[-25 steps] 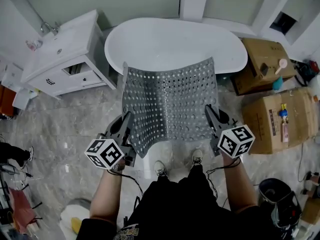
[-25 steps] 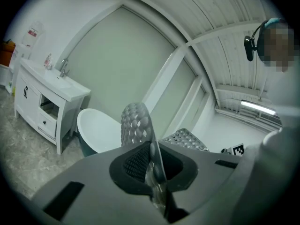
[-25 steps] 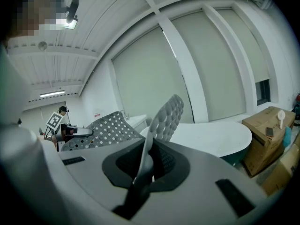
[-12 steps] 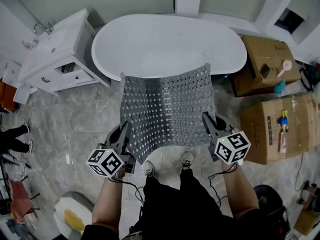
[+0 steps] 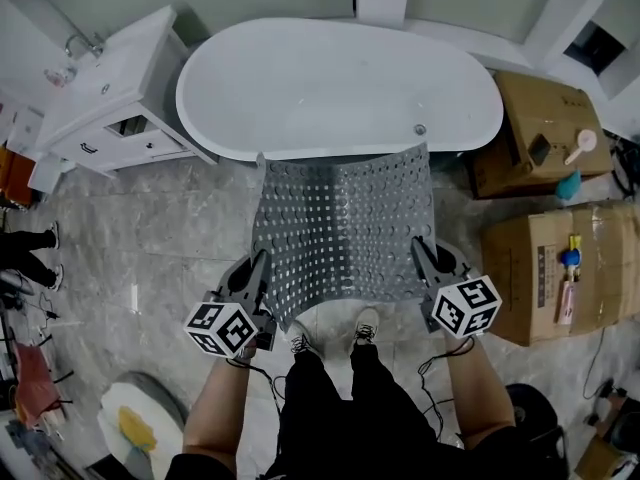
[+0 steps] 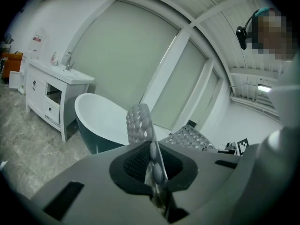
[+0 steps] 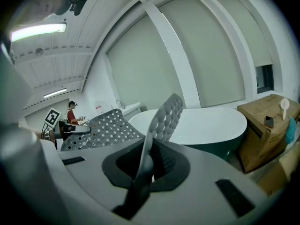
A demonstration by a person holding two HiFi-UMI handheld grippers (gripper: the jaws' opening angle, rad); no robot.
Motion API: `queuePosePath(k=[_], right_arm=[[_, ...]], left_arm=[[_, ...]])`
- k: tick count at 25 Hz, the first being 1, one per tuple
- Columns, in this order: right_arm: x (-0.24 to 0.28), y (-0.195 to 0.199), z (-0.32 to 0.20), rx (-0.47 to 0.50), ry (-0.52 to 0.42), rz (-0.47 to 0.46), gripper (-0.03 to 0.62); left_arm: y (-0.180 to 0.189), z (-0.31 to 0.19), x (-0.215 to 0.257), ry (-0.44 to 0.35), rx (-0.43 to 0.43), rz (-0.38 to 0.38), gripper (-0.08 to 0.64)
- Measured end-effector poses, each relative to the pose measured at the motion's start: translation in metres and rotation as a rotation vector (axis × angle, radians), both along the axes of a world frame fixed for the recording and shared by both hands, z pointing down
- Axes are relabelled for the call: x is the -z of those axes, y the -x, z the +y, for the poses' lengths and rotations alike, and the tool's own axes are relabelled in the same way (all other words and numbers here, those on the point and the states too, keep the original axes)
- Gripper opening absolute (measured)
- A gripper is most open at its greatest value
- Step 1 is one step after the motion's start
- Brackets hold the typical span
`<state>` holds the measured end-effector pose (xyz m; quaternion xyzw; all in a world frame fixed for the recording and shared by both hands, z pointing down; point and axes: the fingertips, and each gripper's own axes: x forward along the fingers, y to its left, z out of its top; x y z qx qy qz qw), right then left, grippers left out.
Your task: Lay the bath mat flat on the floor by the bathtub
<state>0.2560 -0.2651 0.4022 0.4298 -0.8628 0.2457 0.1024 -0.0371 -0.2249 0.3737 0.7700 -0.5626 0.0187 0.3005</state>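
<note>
Both tools clamped: your left gripper [image 5: 262, 264] and right gripper [image 5: 421, 250] each pinch a near corner of the perforated bath mat [image 5: 340, 218]. You hold it spread in the air, far edge toward the bathtub [image 5: 330, 78].

Risk: uneven lowering could curl that far edge under or up the tub wall, and a thin-edge pinch may slip.

Unclear: whether the far edge touches the floor [image 5: 170, 238].

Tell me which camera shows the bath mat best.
The head view: the whole perforated grey bath mat is held spread between the left gripper and right gripper, before the bathtub. Each gripper view shows only its pinched edge and a curled strip.
</note>
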Motion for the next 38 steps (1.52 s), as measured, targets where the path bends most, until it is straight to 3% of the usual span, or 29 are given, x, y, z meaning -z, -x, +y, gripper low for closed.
queuePosePath(k=[16,23,38], right_arm=[[-0.146,0.014,-0.009,-0.119,0.065,0.076,0.031],[-0.242,0.029,-0.022,-0.114,0.066,0.105,0.031],[-0.431,0.044,-0.042,-0.064,0.059,0.148,0.031]], left_arm=[[0.027,-0.037,-0.15,0.043,-0.047,-0.129,0.029],[0.048,-0.052,-0.247,0.048,-0.024,-0.152,0.029],[0.065,-0.068,-0.436,0.05,-0.068,-0.239,0.028]])
